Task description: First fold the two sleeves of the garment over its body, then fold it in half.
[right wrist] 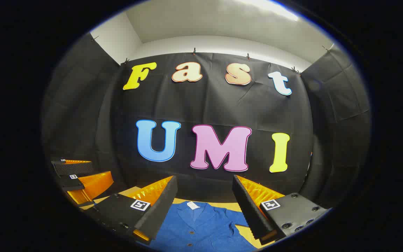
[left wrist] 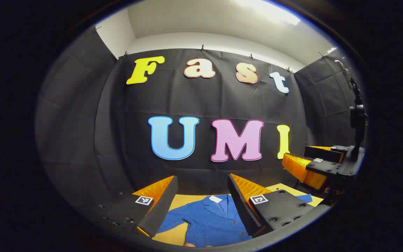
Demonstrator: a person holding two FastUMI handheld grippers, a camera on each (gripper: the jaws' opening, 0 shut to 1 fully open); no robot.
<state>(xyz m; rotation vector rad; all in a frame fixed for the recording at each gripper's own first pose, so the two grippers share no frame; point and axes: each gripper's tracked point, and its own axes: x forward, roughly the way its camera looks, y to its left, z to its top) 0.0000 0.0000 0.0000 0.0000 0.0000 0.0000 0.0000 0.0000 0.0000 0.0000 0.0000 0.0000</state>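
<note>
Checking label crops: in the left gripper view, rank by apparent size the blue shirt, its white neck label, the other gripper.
1. blue shirt, partly hidden by the fingers
2. other gripper, nearer the camera, so unsure against the shirt
3. white neck label, clearly smallest

Black cloth wall [left wrist: 201,101], white ceiling [left wrist: 215,17], yellow table [left wrist: 178,203]

My left gripper view rides above my left gripper [left wrist: 201,190], well up off the table [left wrist: 184,201], facing the booth's back wall [left wrist: 205,101] nearly level. My right gripper view sits on my right gripper [right wrist: 205,190], aimed the same way. Both share that wall and the blue garment [left wrist: 210,220] below my fingers, and each catches the other gripper off to its side.
</note>
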